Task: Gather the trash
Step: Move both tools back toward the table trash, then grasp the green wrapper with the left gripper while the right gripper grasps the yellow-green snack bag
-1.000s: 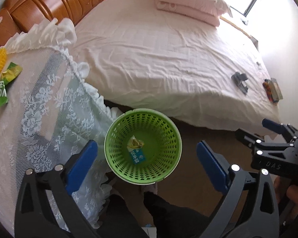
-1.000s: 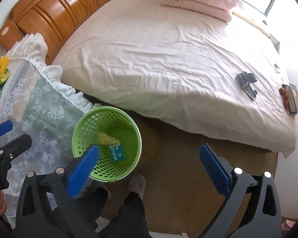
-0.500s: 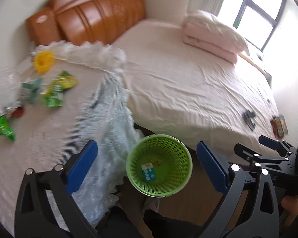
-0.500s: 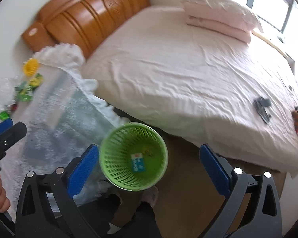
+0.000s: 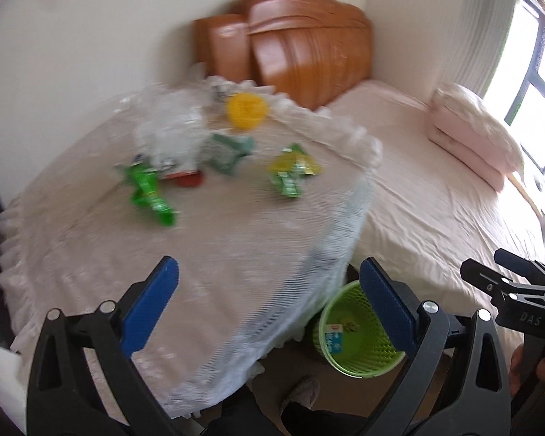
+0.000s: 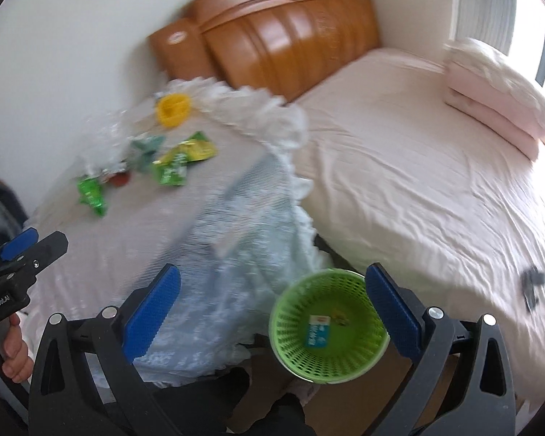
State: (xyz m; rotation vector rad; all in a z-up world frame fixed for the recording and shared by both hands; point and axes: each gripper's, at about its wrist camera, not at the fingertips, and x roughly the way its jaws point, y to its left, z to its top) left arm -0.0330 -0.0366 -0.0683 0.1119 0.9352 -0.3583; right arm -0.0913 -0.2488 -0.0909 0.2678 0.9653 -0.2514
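Observation:
A green mesh bin stands on the floor between the table and the bed, with a blue-and-white packet and a small scrap inside. On the lace-covered table lie a bright green wrapper, a yellow-green wrapper, a dull green wrapper, crumpled clear plastic and a red piece. My left gripper hangs open above the table's near corner, empty. My right gripper is open and empty above the bin's left rim.
A yellow round object sits at the table's far edge by the wooden headboard. The pink bed fills the right side, with folded bedding and a dark item on it. The person's feet are below the bin.
Both views have swung up and left from the bin toward the table, so the wrappers now sit in the middle. Both grippers stayed open and empty.

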